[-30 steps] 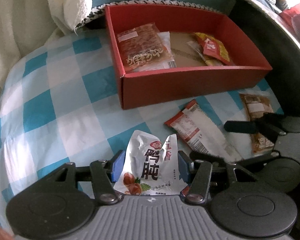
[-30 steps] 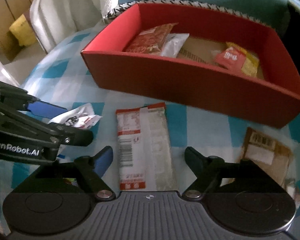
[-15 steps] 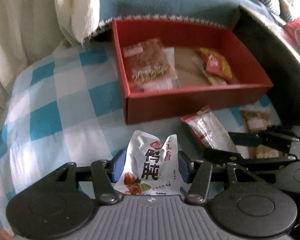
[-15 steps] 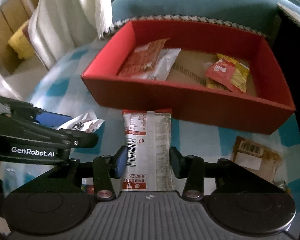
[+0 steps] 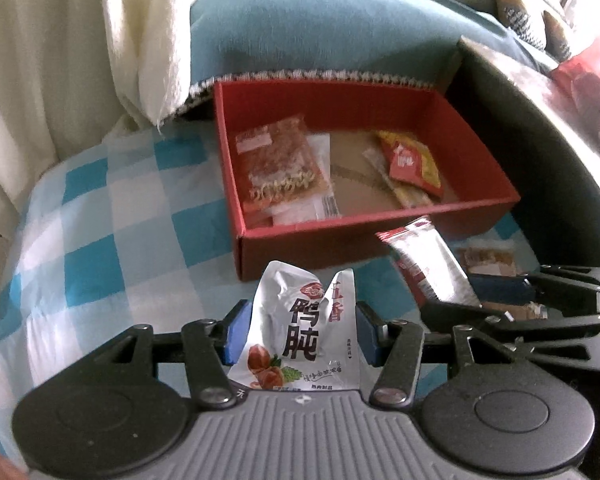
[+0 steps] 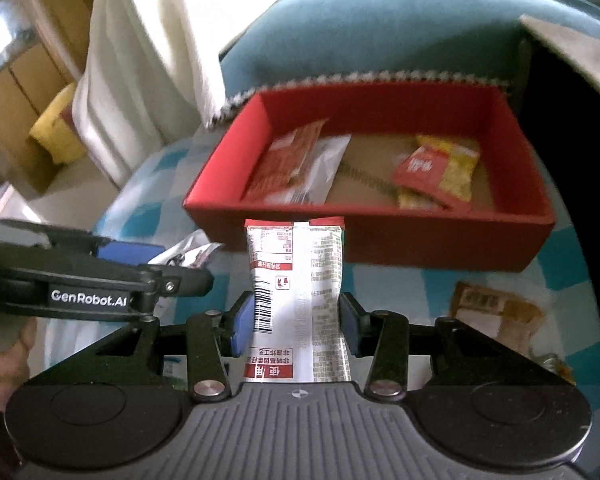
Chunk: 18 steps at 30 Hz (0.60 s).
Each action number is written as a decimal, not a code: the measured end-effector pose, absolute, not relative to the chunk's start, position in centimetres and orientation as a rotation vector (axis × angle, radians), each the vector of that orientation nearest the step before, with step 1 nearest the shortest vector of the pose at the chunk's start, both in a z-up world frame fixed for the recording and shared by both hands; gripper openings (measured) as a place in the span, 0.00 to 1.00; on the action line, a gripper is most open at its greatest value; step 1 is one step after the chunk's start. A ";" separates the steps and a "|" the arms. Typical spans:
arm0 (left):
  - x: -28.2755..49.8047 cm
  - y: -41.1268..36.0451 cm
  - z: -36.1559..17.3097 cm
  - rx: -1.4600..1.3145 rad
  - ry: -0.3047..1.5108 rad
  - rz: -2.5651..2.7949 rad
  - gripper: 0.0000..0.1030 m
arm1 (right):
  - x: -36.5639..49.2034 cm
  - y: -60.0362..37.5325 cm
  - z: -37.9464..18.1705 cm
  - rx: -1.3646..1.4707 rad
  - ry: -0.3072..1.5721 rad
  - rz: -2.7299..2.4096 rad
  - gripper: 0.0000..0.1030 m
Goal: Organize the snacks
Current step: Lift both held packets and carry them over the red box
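My left gripper [image 5: 302,330] is shut on a silver snack pouch [image 5: 304,332] with black characters, held above the checked cloth in front of the red box [image 5: 324,248]. My right gripper [image 6: 296,322] is shut on a red-and-white snack packet [image 6: 298,296], also lifted, just short of the red box's near wall [image 6: 380,236]. The box holds a reddish-brown packet [image 5: 280,164], a white packet and a red-and-yellow packet [image 5: 412,160]. Each gripper shows in the other's view: the right one [image 5: 500,300], the left one [image 6: 140,260].
A brown snack packet [image 6: 496,308] lies on the blue-and-white checked cloth [image 5: 100,232] to the right of the box. A teal cushion [image 5: 320,28] and a white fabric [image 5: 100,40] rise behind. A dark curved table edge [image 5: 540,128] runs along the right.
My right gripper closed on the red-and-white packet and lifted it off the cloth. Both grippers rose and pulled back, so the red box looks farther away.
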<state>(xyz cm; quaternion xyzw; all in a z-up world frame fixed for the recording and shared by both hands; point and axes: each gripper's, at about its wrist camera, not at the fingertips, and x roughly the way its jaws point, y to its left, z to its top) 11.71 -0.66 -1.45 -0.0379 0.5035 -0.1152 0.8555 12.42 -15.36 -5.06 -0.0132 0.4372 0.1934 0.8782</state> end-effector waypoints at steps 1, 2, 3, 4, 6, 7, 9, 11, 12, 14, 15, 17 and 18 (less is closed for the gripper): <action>11.7 -0.8 -1.3 -0.073 1.047 -0.237 0.47 | 12.5 -15.6 -4.8 -0.019 0.904 0.400 0.51; 11.7 -0.9 -1.1 -0.065 1.038 -0.233 0.47 | 12.6 -15.8 -4.7 -0.012 0.898 0.396 0.51; 11.7 -1.0 -1.0 -0.057 1.029 -0.229 0.47 | 12.7 -16.0 -4.6 -0.007 0.891 0.392 0.51; 11.7 -1.1 -0.8 -0.053 1.022 -0.226 0.47 | 12.9 -16.1 -4.4 -0.004 0.883 0.387 0.51; 11.8 -1.2 -0.6 -0.047 1.010 -0.226 0.47 | 13.0 -16.4 -4.3 0.005 0.872 0.380 0.51; 11.9 -1.3 -0.5 -0.047 1.005 -0.226 0.47 | 13.1 -16.5 -4.2 0.010 0.867 0.378 0.51; 12.0 -1.4 -0.3 -0.046 0.998 -0.227 0.47 | 13.1 -16.6 -4.2 0.015 0.856 0.375 0.51; 12.1 -1.5 -0.2 -0.043 0.989 -0.223 0.47 | 13.1 -16.7 -4.1 0.011 0.844 0.372 0.51; 12.2 -1.7 0.0 -0.038 0.982 -0.220 0.47 | 13.1 -16.7 -4.1 0.013 0.841 0.372 0.51; 12.3 -1.9 0.3 -0.026 0.964 -0.215 0.47 | 13.1 -16.8 -3.9 0.014 0.831 0.369 0.51; 12.4 -2.0 0.4 -0.022 0.954 -0.213 0.47 | 13.1 -16.8 -3.9 0.015 0.827 0.366 0.51; 12.5 -2.1 0.7 -0.015 0.938 -0.207 0.47 | 13.2 -16.9 -3.7 0.019 0.818 0.362 0.51; 12.6 -2.2 0.8 -0.011 0.932 -0.205 0.47 | 13.2 -17.0 -3.6 0.020 0.810 0.358 0.51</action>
